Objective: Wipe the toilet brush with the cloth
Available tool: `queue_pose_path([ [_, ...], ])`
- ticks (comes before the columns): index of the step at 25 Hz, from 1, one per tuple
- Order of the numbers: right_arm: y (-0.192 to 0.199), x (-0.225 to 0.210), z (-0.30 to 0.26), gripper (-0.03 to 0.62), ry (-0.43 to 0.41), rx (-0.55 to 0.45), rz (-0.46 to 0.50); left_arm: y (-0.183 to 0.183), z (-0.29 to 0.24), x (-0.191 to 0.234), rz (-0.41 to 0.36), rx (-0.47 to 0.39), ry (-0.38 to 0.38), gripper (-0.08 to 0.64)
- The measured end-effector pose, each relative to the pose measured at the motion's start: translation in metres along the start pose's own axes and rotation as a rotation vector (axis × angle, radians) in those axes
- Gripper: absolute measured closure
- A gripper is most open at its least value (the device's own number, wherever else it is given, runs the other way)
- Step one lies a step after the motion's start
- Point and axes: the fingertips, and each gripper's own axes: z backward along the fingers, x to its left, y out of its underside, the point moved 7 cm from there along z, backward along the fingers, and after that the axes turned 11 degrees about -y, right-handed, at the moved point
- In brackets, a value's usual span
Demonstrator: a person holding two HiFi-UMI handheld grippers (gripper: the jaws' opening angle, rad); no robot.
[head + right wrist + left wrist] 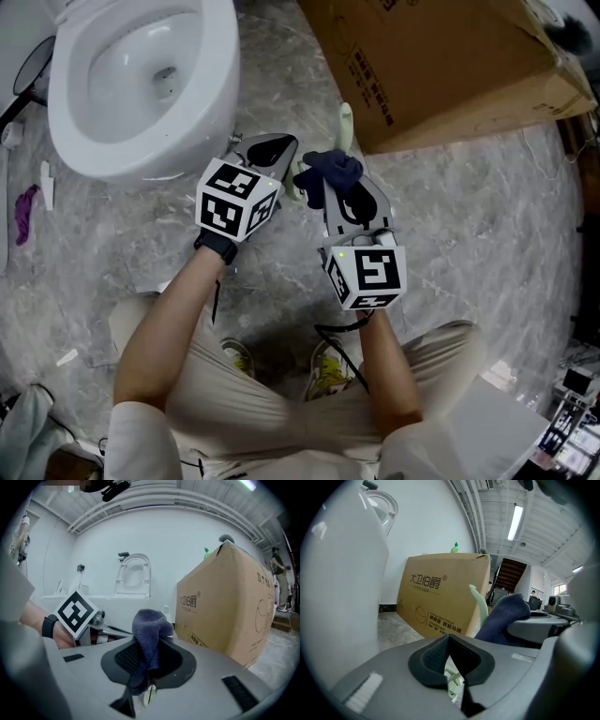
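Head view: toilet bowl [86, 142] near toilet brush [345, 124], cloth [336, 169] in right hand-held gripper [327, 194]

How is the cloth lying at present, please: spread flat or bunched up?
Bunched up: the dark blue cloth rises as a crumpled wad from the right gripper, whose jaws are shut on it.

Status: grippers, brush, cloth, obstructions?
Left gripper shut on toilet brush. Right gripper shut on cloth, cloth beside brush handle. Nothing between them; toilet, cardboard box close by.
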Motion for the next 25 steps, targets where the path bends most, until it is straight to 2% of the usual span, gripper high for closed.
queue_pose_path([
  [18, 0.075, -0.017, -0.023, 0.518, 0.004, 0.147, -0.169, 0.005, -0.001, 0.001, -0.032, 0.023, -0.005, 0.558],
  [25, 0.101, -0.020, -0.031, 0.518, 0.006, 0.192, -0.227, 0.007, 0.003, -0.005, -0.093, 0.038, 0.009, 0.560],
])
